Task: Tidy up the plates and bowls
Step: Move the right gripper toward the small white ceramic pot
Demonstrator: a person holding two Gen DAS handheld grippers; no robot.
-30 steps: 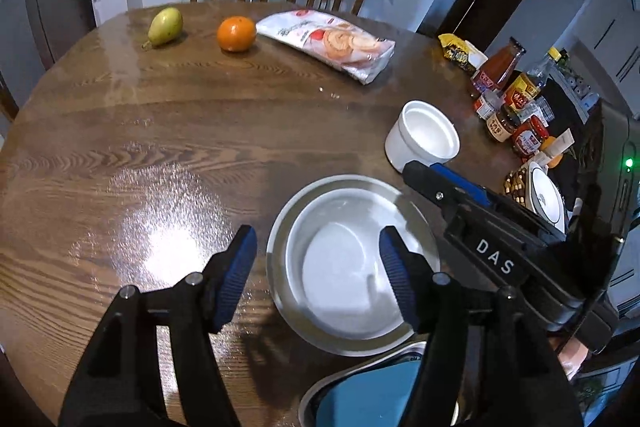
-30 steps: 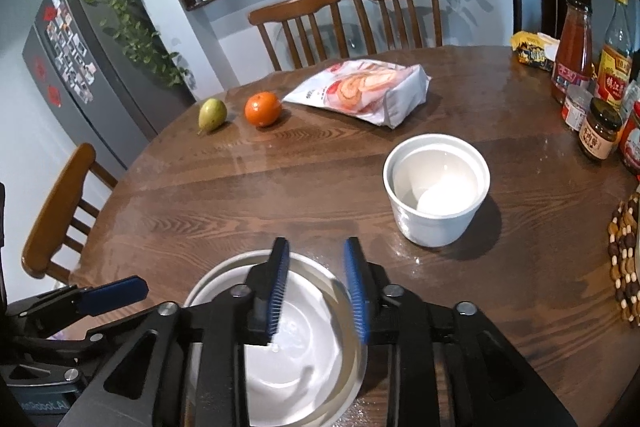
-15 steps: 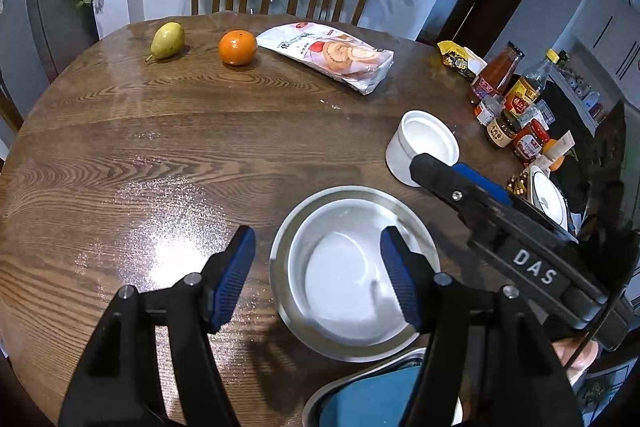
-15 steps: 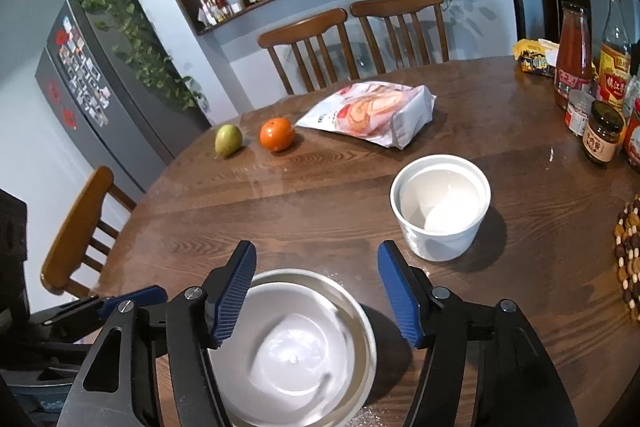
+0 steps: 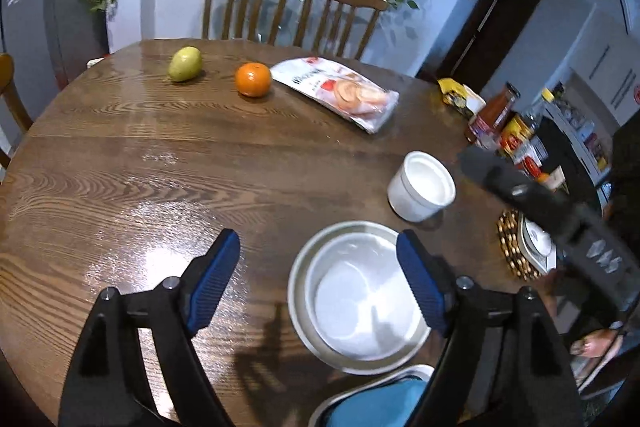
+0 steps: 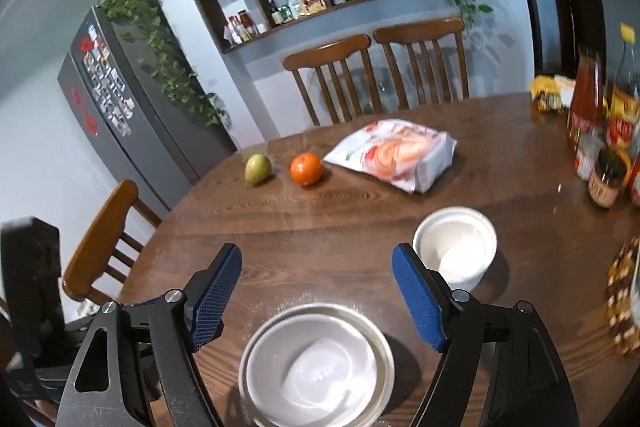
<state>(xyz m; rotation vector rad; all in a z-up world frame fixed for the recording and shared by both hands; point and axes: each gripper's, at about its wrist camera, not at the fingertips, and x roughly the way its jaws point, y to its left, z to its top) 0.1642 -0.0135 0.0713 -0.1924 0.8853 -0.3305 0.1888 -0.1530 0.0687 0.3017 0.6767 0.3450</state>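
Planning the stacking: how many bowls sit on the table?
3: two nested metal bowls near the front edge, and a white ceramic bowl behind them to the right. More may be hidden.

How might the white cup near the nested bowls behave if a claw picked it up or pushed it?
The cup looks like thick glazed ceramic, so probably stiff, fairly heavy and breakable. Its glossy wall may slip between pads. It stands upright on a broad base on the shiny table, so a push would likely slide it, not tip it.

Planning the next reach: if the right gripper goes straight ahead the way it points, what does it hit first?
Probably bare table. The right gripper is open, past the stacked bowls; the white cup sits off to its right.
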